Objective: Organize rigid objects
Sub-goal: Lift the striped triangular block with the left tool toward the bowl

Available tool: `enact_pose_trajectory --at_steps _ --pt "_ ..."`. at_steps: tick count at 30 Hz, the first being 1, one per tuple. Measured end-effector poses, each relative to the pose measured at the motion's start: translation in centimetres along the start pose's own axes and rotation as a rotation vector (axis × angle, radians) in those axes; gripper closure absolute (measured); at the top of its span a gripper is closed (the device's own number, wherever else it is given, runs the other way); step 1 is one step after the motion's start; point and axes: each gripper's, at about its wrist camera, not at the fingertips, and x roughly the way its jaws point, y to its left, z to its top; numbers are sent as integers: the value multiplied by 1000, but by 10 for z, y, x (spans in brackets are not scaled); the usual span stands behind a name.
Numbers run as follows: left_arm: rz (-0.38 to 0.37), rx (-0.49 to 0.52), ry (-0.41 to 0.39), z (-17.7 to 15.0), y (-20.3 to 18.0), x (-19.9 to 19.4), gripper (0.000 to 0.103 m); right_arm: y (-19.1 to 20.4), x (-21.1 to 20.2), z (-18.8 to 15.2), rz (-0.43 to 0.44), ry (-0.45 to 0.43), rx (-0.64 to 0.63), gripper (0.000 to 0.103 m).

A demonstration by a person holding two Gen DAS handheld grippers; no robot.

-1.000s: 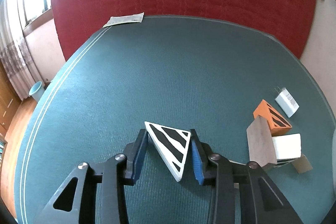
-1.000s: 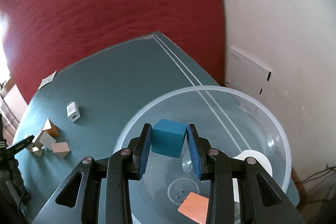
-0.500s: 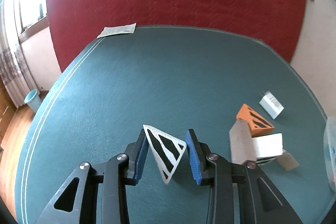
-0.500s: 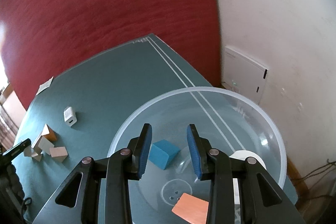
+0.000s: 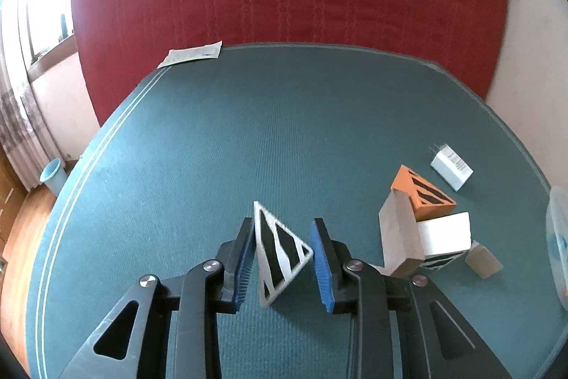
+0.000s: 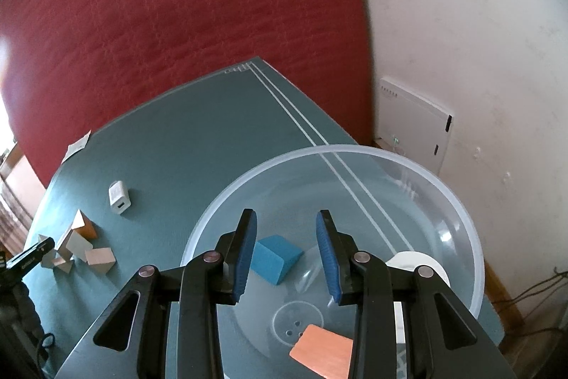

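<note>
The left tongs [image 5: 282,258] point steeply down at the green desk [image 5: 248,137], and their jaws are closing around a black-and-white striped wedge [image 5: 278,251]. The wedge stands tilted on the desk between the blue pads [image 5: 321,265]; its right corner is at the right pad, while the left pad looks just beside its edge. To the right lies a cluster of blocks [image 5: 422,226] near a white charger [image 5: 451,167].

The right tongs [image 6: 287,254] also slant downward, over a clear bowl [image 6: 458,201], with jaws apart and gripping nothing. A blue cube [image 6: 275,258] lies on the bowl's floor below and between the pads, clear of both. An orange block [image 6: 321,352] lies nearer the camera in the same bowl.
</note>
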Motion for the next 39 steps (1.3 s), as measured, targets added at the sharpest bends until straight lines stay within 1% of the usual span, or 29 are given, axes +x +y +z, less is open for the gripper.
enact_pose_trajectory --at_steps 8,10,12,14,17,19,20,21,23,25,26,32,37,39 --pt "25 -16 19 -6 3 3 66 2 -3 -2 6 3 -2 67" --pt "21 -12 27 -9 2 4 59 2 -3 -4 8 6 -2 67" --pt "19 -11 21 -10 2 2 49 3 -4 -4 9 8 -2 67" --pt "14 -4 15 -9 3 2 45 3 -4 -5 11 10 -2 67" --pt "14 14 24 -11 2 4 44 4 -5 -6 14 12 -2 67" --pt "13 18 26 -11 1 4 44 4 -4 -7 15 14 -2 67" --pt "10 18 29 -11 2 5 47 4 -5 -7 15 15 -2 67" --pt "8 19 33 -11 2 6 55 5 -5 -7 16 16 -3 67" --pt "-3 14 60 -10 3 11 64 5 -5 -8 15 17 -4 67" --pt "-11 5 61 -8 6 14 68 6 -4 -9 15 21 -6 67" --pt "-8 3 60 -6 6 16 72 6 -4 -9 15 23 -7 67" --pt "-34 13 46 -4 6 15 72 7 -3 -10 15 29 -13 67" --pt "-33 50 -5 -3 -3 1 72 6 -4 -9 14 24 -6 67" --pt "-48 62 -23 -2 -9 -8 72 6 -4 -8 13 20 -3 67"
